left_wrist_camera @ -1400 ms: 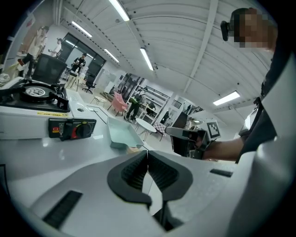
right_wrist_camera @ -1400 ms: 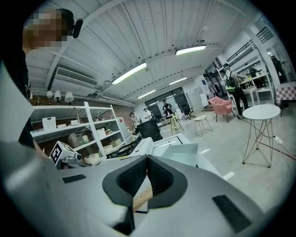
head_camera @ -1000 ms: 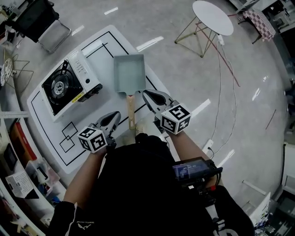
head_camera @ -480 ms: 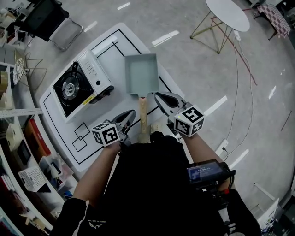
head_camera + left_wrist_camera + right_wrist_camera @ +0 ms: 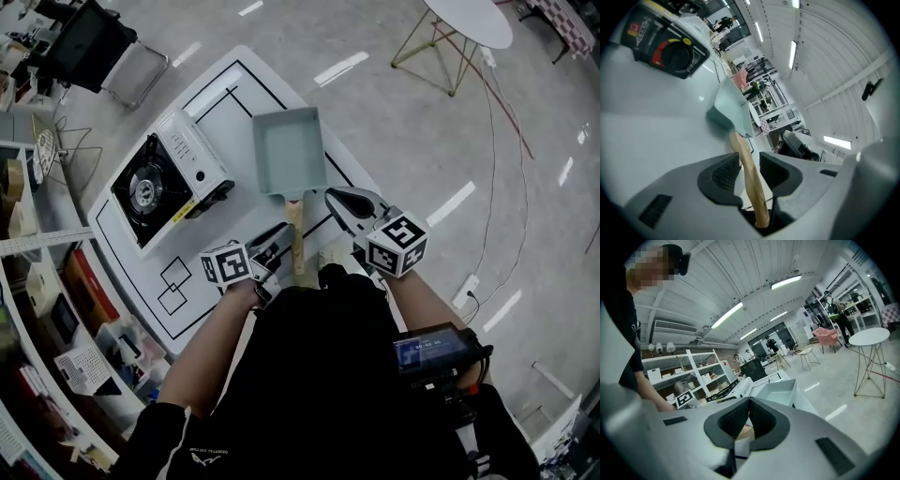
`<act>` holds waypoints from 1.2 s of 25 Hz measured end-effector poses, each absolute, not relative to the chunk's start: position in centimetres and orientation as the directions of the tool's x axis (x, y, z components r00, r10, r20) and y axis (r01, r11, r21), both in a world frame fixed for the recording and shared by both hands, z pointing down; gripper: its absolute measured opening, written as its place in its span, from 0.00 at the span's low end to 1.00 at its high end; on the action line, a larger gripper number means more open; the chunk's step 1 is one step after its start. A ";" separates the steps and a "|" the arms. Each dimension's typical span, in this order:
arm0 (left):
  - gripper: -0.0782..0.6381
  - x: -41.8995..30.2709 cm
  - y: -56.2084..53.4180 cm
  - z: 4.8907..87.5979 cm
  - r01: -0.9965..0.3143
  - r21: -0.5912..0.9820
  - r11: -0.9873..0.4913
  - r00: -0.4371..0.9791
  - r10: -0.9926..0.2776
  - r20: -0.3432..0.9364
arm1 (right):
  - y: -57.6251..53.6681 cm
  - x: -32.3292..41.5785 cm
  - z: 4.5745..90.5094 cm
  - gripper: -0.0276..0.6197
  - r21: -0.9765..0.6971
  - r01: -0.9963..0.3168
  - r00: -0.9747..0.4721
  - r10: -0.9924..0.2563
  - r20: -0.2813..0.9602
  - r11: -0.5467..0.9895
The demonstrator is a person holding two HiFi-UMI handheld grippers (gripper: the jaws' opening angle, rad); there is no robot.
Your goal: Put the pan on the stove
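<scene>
Left hand-held gripper (image 5: 749, 163) moved in, jaws just opened around pan (image 5: 289, 150) handle (image 5: 746, 173).

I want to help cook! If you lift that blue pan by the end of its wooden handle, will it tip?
Probably, yes: the pan sits far out beyond its long wooden handle, so the front may dip. It looks stiff, not floppy. The smooth handle could twist.
</scene>
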State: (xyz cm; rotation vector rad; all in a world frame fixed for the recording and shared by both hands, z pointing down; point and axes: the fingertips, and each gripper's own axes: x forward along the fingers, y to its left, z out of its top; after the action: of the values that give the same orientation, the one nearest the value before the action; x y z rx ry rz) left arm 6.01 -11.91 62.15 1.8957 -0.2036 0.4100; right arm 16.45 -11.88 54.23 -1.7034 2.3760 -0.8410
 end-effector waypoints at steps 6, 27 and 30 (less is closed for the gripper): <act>0.36 7.7 -11.1 63.1 -0.308 0.909 -0.282 0.926 0.130 0.354 | -11.4 17.1 54.9 0.08 -0.494 -0.846 -0.359 -0.901 0.244 0.203; 0.28 10.0 -10.5 63.0 -0.189 0.981 -0.042 0.965 0.174 0.194 | -10.7 18.3 56.0 0.08 -0.507 -0.848 -0.328 -0.904 0.274 0.154; 0.28 10.0 -10.4 62.9 -0.179 0.983 -0.031 0.969 0.168 0.182 | -10.6 18.0 56.2 0.08 -0.510 -0.846 -0.334 -0.902 0.275 0.158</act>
State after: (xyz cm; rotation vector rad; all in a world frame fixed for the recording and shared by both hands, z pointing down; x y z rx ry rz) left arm 10.00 -10.43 62.95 1.5779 -0.0085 0.2784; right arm 18.01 -10.58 56.15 -1.7556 2.3175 -0.9173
